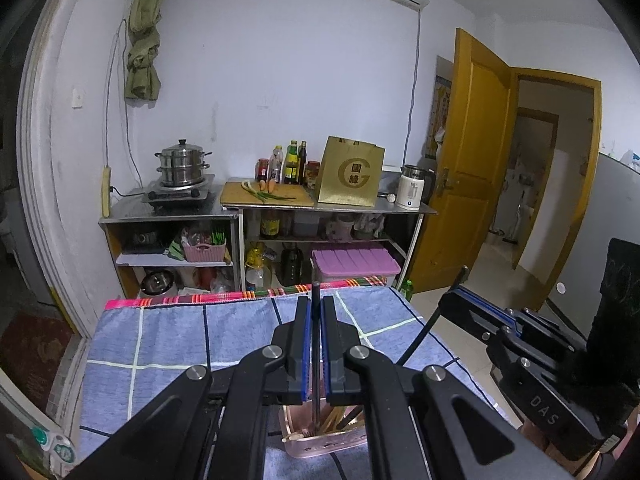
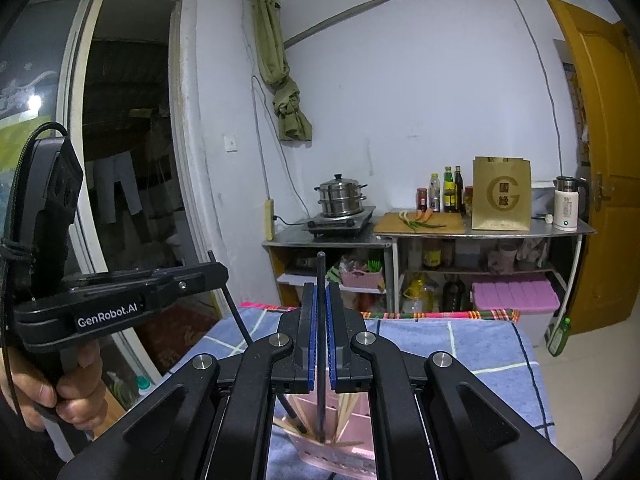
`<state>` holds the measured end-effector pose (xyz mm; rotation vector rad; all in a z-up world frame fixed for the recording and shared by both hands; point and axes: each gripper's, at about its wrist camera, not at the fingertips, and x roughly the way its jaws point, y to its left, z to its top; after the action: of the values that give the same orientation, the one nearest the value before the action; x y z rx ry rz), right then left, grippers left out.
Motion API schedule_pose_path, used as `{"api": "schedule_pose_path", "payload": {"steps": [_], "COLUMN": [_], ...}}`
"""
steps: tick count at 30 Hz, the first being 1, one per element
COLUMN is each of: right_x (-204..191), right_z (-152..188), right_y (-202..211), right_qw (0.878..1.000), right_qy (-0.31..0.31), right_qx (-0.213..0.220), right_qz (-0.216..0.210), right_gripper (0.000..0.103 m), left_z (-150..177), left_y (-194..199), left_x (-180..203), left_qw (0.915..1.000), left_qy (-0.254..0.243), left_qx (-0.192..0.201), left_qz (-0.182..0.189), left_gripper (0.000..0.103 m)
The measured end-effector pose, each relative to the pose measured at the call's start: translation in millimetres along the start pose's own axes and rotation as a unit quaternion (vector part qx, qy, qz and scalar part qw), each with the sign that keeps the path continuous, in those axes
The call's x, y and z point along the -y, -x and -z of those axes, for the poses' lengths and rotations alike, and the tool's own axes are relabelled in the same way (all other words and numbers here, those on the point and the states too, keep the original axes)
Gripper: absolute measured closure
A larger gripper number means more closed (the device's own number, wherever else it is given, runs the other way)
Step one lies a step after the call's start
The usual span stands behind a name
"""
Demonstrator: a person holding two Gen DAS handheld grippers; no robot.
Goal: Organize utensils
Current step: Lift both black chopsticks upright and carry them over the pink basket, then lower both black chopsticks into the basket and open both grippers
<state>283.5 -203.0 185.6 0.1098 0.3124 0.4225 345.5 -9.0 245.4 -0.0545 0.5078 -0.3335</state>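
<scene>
My left gripper (image 1: pixel 316 312) is shut on a black chopstick (image 1: pixel 316 340) that stands upright between its blue pads, its lower end in a pink utensil holder (image 1: pixel 320 444) with several wooden chopsticks. My right gripper (image 2: pixel 321 300) is shut on another black chopstick (image 2: pixel 321 320), also upright, its tip in the same pink holder (image 2: pixel 340 452). The right gripper shows at the right of the left wrist view (image 1: pixel 452 300). The left gripper shows at the left of the right wrist view (image 2: pixel 216 270), held by a hand.
The holder stands on a table with a blue checked cloth (image 1: pixel 180 340). Behind are steel shelves (image 1: pixel 260 208) with a steamer pot (image 1: pixel 182 164), cutting board (image 1: pixel 266 194), bottles, gold bag (image 1: pixel 352 174) and kettle (image 1: pixel 412 188). A yellow door (image 1: pixel 468 160) stands open on the right.
</scene>
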Motion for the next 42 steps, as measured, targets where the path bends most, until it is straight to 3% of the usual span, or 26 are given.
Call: {"api": "schedule_pose_path", "payload": {"steps": [23,32,42], "right_x": [23,29,23], "right_z": [52,61,55], "right_y": [-49,-54,-22], "right_qw": [0.998,0.996,0.998], "right_qy": [-0.024,-0.031,-0.021], "right_qx": [-0.058,-0.080,-0.063], "right_qz": [-0.001,-0.007,0.004], "right_gripper": [0.099,0.099,0.090], "left_z": [66,71,75], "left_y": [-78,-75,-37], "left_x": [-14,-14,-10], "left_qw": [0.9980,0.9980,0.9992], "left_qy": [0.008,0.010,0.011], "left_qx": [-0.063,-0.062,-0.039], "left_qz": [-0.002,0.000,-0.003], "left_gripper": [0.099,0.098,0.093]}}
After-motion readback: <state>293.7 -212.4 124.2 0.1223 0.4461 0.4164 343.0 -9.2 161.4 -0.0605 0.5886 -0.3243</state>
